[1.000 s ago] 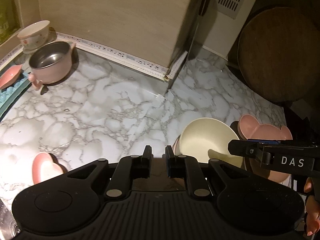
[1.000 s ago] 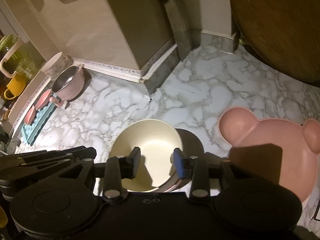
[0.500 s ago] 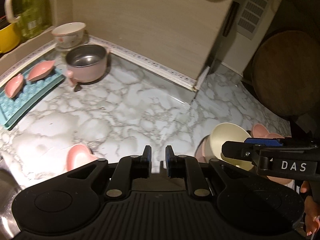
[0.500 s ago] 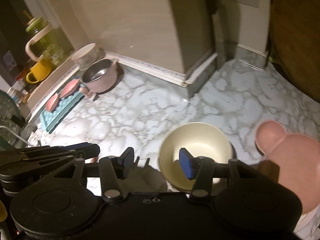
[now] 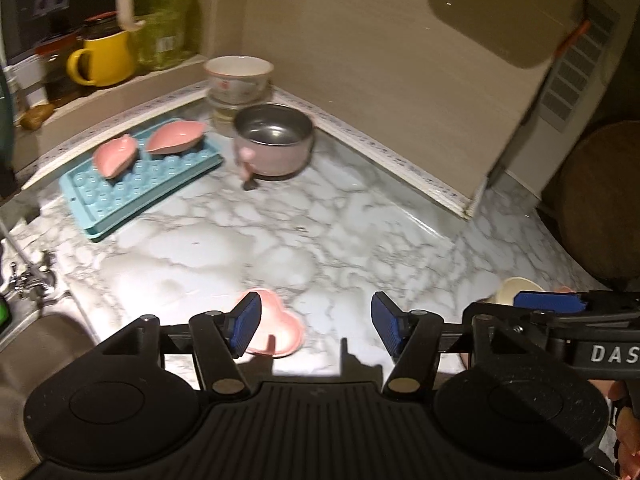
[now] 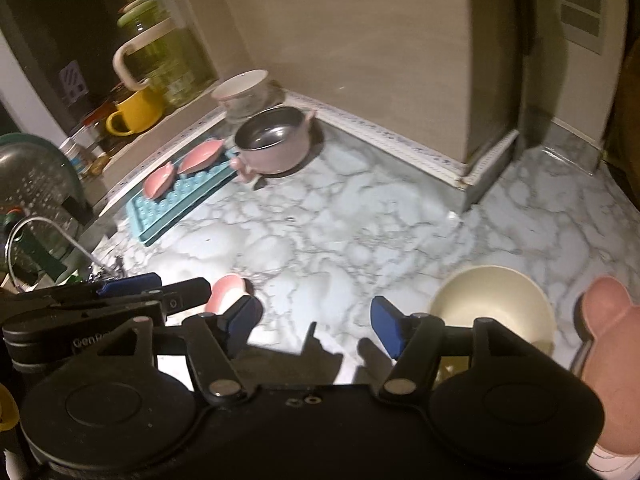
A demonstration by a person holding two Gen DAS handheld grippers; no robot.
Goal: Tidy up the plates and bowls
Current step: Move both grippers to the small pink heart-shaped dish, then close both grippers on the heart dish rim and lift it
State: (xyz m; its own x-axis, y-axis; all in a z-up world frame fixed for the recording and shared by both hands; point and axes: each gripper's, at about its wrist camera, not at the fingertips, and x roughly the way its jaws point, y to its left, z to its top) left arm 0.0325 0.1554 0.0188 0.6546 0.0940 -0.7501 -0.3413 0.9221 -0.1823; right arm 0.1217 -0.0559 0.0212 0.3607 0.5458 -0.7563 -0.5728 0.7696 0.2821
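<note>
My left gripper (image 5: 316,328) is open and empty above the marble counter; a pink heart-shaped dish (image 5: 276,330) lies just beyond its left finger. My right gripper (image 6: 316,326) is open and empty. A cream bowl (image 6: 490,304) sits right of its right finger, with a pink bear-shaped plate (image 6: 612,368) further right. The heart dish (image 6: 224,292) shows by its left finger. At the back stand a pink steel-lined pot (image 5: 274,144) and a white patterned bowl (image 5: 239,78). Two pink leaf dishes (image 5: 174,140) lie on a blue tray (image 5: 140,190).
A ledge at the back left holds a yellow mug (image 5: 102,60) and a green glass jug (image 5: 160,20). A sink with faucet (image 5: 28,276) lies at the left. A round wooden board (image 5: 600,200) leans at the right. A wall column (image 6: 492,168) juts onto the counter.
Both grippers have opened wide and pulled back and up from the cream bowl. The views now take in more of the back-left counter, tray and ledge.
</note>
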